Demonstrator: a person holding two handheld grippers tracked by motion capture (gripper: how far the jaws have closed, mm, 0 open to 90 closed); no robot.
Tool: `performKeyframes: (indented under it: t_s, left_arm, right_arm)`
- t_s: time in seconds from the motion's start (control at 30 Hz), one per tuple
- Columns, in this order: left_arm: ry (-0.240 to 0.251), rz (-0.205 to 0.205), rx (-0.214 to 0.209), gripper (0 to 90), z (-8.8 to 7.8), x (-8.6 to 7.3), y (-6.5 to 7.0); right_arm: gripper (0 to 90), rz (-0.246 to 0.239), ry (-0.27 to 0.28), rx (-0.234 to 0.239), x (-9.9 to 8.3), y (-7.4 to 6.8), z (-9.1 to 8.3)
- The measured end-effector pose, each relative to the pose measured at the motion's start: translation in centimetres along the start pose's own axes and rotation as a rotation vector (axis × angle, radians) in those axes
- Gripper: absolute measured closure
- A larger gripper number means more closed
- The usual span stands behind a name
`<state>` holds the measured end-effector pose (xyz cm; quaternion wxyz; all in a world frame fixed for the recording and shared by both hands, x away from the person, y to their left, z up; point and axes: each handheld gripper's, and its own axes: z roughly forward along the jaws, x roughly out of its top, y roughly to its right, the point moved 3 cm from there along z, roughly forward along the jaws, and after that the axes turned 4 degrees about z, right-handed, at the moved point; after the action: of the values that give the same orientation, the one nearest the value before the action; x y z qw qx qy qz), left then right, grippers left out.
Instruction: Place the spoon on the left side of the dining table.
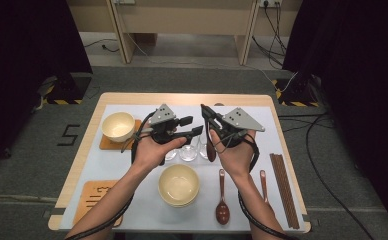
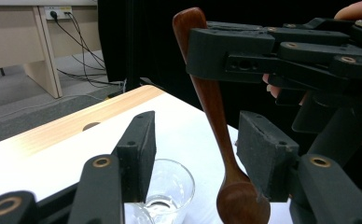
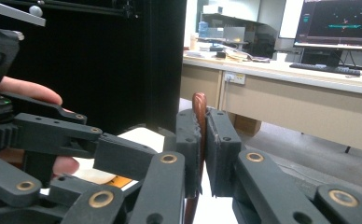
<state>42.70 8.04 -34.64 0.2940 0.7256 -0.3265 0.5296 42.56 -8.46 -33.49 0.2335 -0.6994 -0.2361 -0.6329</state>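
Two tools meet above the middle of the table (image 1: 82, 165), each held in one of the person's hands. The right tool (image 1: 205, 114) is clamped on the handle end of a dark wooden spoon (image 1: 211, 147), which hangs bowl-down from it; in the right tool's own view the handle (image 3: 199, 112) stands pinched between the two pads. The left tool (image 1: 192, 125) has its jaws apart, one on each side of the hanging spoon (image 2: 226, 154), and the spoon's bowl lies close against the right-hand pad in that view, though I cannot tell whether it touches. Just below the spoon stand three small clear glasses (image 1: 188, 152) in a row. Nearer the person than the glasses sit stacked cream bowls (image 1: 179, 185), and to the right of them another brown spoon (image 1: 222, 200) lies flat. Left of the left tool, a cream bowl (image 1: 118, 126) rests on a wooden coaster (image 1: 105, 143).
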Motion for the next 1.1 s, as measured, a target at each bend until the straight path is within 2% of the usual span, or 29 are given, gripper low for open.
performKeyframes:
  t_s: [0.3,0.33,0.43,0.57,0.67,0.77,1.03,1.1]
  left_arm:
    - [-0.018,-0.006,-0.020,49.5,1.5,-0.1,0.2]
    - [-0.019,-0.006,-0.022,49.9,1.6,-0.1,0.2]
    - [-0.017,-0.004,-0.019,51.8,1.7,-0.1,0.3]
    - [-0.017,0.018,-0.003,53.9,1.8,0.1,0.2]
    - [-0.021,0.024,-0.003,58.8,1.9,0.2,0.2]
    - [-0.026,0.031,0.001,61.2,2.0,0.1,0.2]
    - [-0.019,0.037,0.010,72.0,1.9,0.1,0.0]
    - [-0.015,0.042,0.013,75.9,1.8,0.2,0.1]
  right_arm:
    - [84.9,0.005,0.003,0.007,0.0,-0.4,0.2]
    - [84.9,-0.007,0.007,0.007,0.0,-0.4,0.3]
    - [84.9,-0.010,0.010,0.006,0.1,-0.4,0.3]
    - [84.8,-0.001,0.010,0.009,0.1,-0.5,0.2]
    - [84.8,-0.017,0.013,0.004,0.1,-0.5,0.3]
    - [84.8,-0.004,0.008,0.006,0.0,-0.6,0.3]
    - [84.8,-0.018,0.003,0.006,-0.1,-0.6,0.3]
    - [84.8,-0.005,0.005,0.010,0.1,-0.7,0.2]
